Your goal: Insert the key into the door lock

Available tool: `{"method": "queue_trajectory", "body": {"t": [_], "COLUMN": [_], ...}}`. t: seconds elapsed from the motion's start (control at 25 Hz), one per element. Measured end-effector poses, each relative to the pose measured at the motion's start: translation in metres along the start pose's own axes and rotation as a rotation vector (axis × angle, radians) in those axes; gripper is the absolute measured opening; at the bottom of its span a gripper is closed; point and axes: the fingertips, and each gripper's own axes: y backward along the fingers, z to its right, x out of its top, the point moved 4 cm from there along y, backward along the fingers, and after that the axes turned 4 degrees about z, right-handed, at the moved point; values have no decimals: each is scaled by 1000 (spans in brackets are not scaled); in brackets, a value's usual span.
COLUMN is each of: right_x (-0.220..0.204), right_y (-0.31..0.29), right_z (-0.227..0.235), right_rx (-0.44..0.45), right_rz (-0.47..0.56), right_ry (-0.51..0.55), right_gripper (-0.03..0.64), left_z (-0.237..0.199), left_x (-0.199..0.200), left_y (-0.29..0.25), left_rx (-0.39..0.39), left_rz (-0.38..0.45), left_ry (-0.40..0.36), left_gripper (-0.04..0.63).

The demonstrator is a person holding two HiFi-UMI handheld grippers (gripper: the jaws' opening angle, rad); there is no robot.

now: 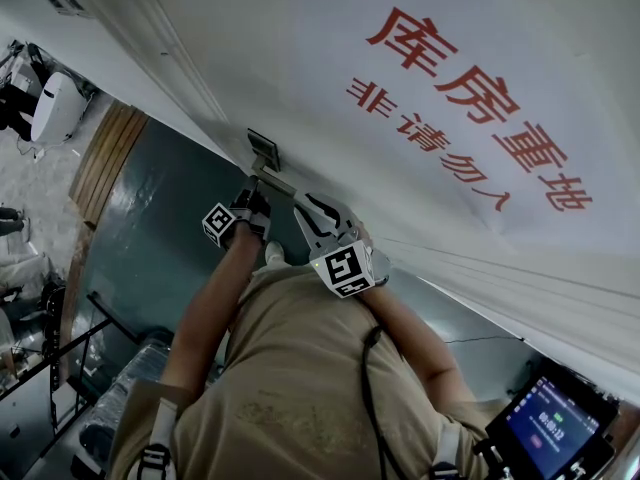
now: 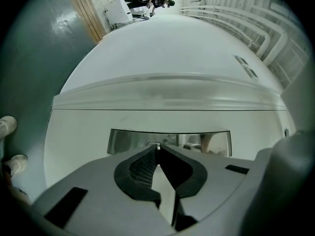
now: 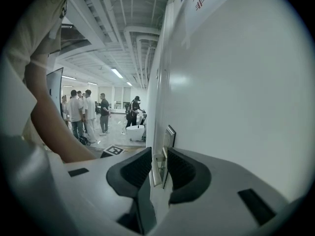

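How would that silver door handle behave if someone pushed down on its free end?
The handle looks like a solid metal bar, so it would probably stay stiff rather than bend. It seems fixed at the metal plate on the door, so it would likely swing there. Its shiny finish may be slippery.
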Motion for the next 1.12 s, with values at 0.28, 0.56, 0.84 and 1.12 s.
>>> {"method": "queue_trajectory", "body": {"t": [0.28, 0.56, 0.84, 1.12], "right_x": [-2, -3, -1, -2], "right_y": [2, 4, 4, 4], "right_z": [0, 1, -1, -5], "right_rx": [-1, 1, 13, 27], "right_rz": [-2, -5, 7, 3], "right_ry": [-1, 3, 2, 5], "right_gripper": [104, 104, 104, 104], "left_z": [-5, -2, -5, -4], "left_x": [-6, -1, 0, 3], "left_y": [1, -2, -3, -2], "left_rx": [-28, -12, -31, -11], "left_rz": [54, 9, 35, 30], "left_ry": [89, 26, 47, 64], "left_gripper": [32, 32, 32, 32]}}
